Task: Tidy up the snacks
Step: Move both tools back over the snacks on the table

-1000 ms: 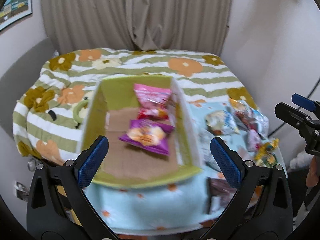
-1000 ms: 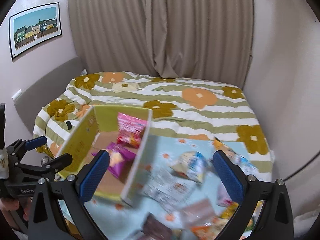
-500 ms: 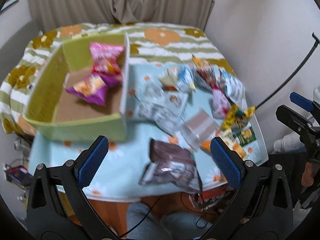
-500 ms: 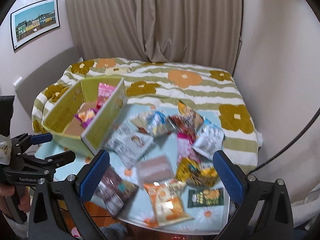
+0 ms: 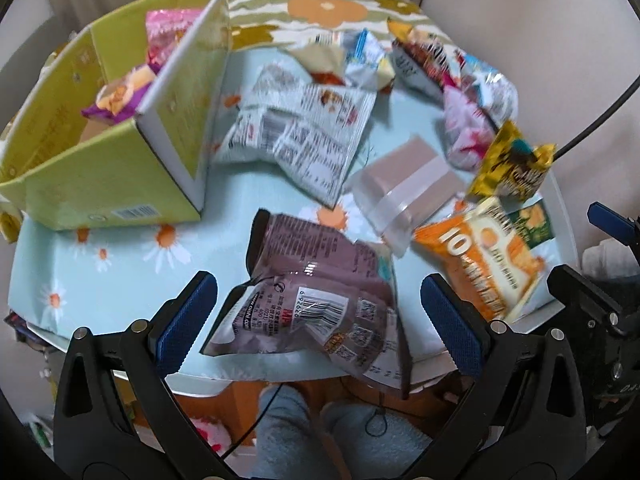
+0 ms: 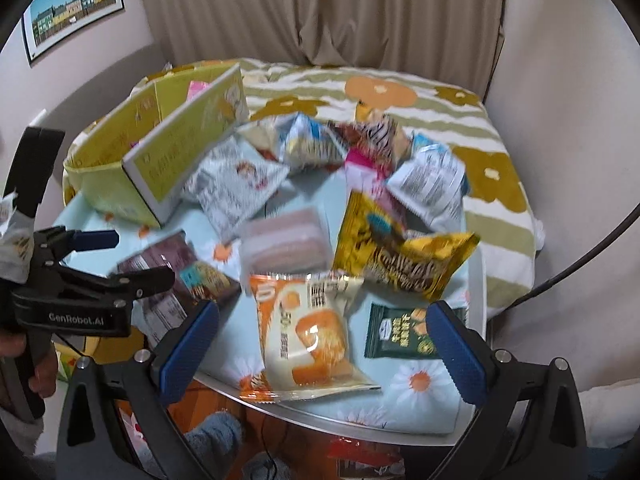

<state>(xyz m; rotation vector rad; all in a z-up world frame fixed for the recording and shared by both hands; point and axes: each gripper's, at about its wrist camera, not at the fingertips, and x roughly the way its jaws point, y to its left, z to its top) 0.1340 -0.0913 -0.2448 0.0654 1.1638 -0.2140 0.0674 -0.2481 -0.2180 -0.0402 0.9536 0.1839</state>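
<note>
Brown snack bag (image 5: 316, 300) near the table edge, just right of the green box (image 5: 104, 184), framed by wide-open, empty left gripper (image 5: 316, 312); right gripper (image 6: 320, 344) likewise open; probably reaching, next lowering, pinching, lifting boxward

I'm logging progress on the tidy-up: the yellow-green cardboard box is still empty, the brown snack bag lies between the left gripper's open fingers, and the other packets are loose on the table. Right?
Not quite. The yellow-green cardboard box is not empty: the left wrist view shows a purple snack packet and a pink snack packet inside it. The rest holds: the brown snack bag lies between the open left gripper's fingers, and the other packets are loose on the table.
</note>
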